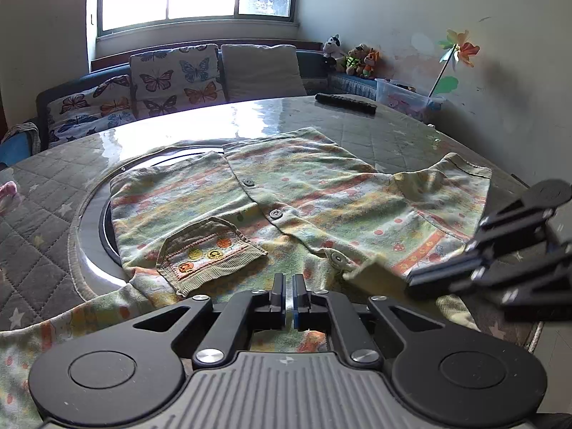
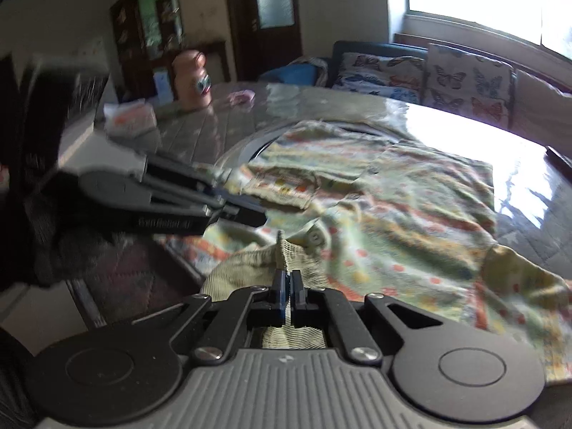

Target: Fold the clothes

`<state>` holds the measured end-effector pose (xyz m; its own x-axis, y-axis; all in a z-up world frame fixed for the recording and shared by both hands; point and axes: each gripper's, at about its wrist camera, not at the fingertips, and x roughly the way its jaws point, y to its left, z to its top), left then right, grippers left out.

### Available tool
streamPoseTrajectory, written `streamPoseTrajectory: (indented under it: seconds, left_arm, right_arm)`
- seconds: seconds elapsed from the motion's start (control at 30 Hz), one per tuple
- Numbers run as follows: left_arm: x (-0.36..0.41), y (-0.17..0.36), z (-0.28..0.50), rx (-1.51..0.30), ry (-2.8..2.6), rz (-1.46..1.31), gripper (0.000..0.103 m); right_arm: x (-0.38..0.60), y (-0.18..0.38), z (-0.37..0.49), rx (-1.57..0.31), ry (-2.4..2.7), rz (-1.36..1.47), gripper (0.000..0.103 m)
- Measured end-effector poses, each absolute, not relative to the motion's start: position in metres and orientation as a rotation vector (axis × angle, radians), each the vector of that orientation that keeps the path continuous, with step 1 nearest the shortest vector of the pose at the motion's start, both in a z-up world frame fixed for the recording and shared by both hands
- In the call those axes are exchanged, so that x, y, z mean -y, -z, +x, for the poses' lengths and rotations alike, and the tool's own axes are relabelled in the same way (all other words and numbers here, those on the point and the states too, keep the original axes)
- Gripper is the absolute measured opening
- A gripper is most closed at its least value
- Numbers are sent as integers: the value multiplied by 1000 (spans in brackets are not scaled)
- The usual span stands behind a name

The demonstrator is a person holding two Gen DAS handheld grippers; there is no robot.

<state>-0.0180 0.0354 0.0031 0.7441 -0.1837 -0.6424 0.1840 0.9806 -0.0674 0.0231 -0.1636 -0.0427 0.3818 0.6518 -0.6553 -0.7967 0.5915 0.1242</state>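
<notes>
Right hand-held gripper (image 2: 287, 286) pinching shirt (image 2: 393, 221) collar (image 2: 250, 268) w/ jaws closed.

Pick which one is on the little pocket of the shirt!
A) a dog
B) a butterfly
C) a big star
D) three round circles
D: the left wrist view shows the ribbed pocket on the striped button-up shirt with round embroidered circles in orange and yellow, and no star, butterfly or dog on it.
</notes>
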Motion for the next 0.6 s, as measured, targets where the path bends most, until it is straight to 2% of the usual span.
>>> streamPoseTrajectory:
  seconds: [0.27,0.6]
  left_arm:
    - [-18,8,-11,-731,255,16,5]
    - [-12,12,-18,-740,308,36,5]
  right_arm:
    - [193,28,35,-733,-892,-52,1]
    - [173,40,26,-753,-953,-144,1]
